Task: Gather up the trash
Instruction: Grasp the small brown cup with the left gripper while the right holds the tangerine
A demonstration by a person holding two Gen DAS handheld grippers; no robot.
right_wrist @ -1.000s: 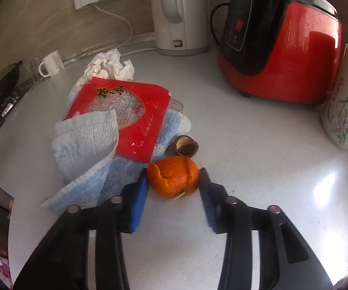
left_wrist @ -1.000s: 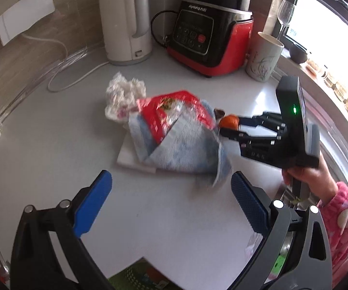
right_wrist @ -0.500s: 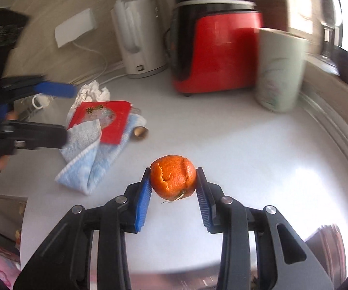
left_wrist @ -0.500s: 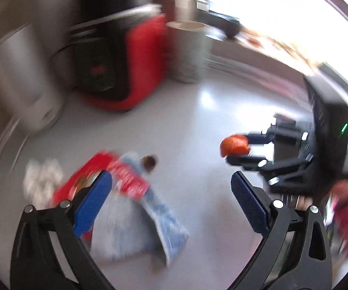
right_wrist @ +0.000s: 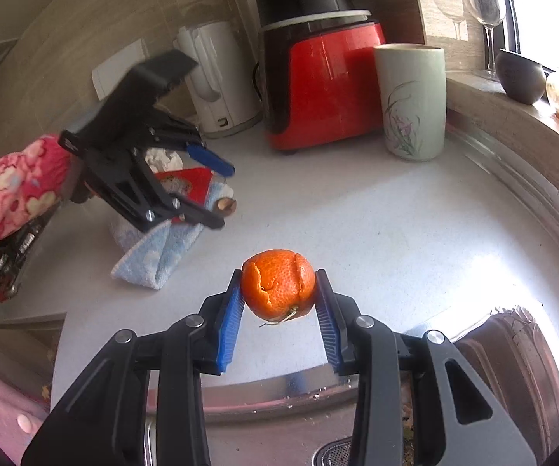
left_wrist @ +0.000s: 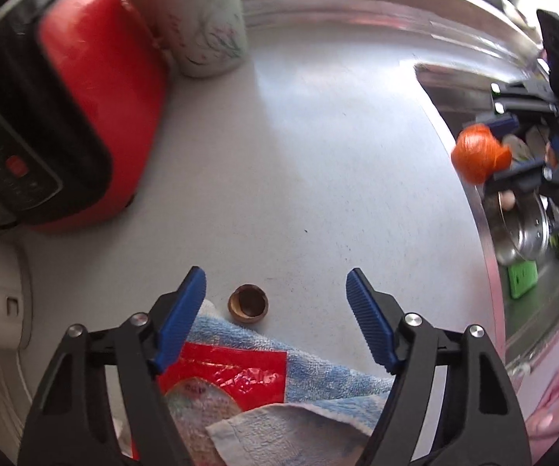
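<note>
Orange peel point(right_wrist: 278, 284), torn along its top and curled back into a ball shape, sits pinched between the blue pads of my right gripper point(right_wrist: 279, 303), lifted clear of the white countertop point(right_wrist: 357, 225) near the steel rim of the sink point(right_wrist: 279, 400). In the left wrist view the same peel point(left_wrist: 477, 153) hangs in that gripper point(left_wrist: 512, 155) above the sink basin point(left_wrist: 528, 256), where a metal pot lid and a green item lie.

My left gripper point(left_wrist: 275, 310) points steeply down at the counter and its jaws are closing, yet nothing is pressed between them. A small brown nutshell half point(left_wrist: 248, 303) lies hollow side up on the bare countertop point(left_wrist: 318, 155) in the gap between the pads, nearer the left pad and touching neither. Just below it is a light blue towel point(left_wrist: 318, 380) with a red plastic wrapper point(left_wrist: 236, 372) lying on it. From the right wrist view my left gripper point(right_wrist: 217, 194) hovers over that towel point(right_wrist: 159, 256), with a pink flowered sleeve point(right_wrist: 11, 186) behind it.

A red blender base point(right_wrist: 318, 93), a white kettle point(right_wrist: 217, 77) and a pale green floral cup point(right_wrist: 411, 101) stand along the back wall
</note>
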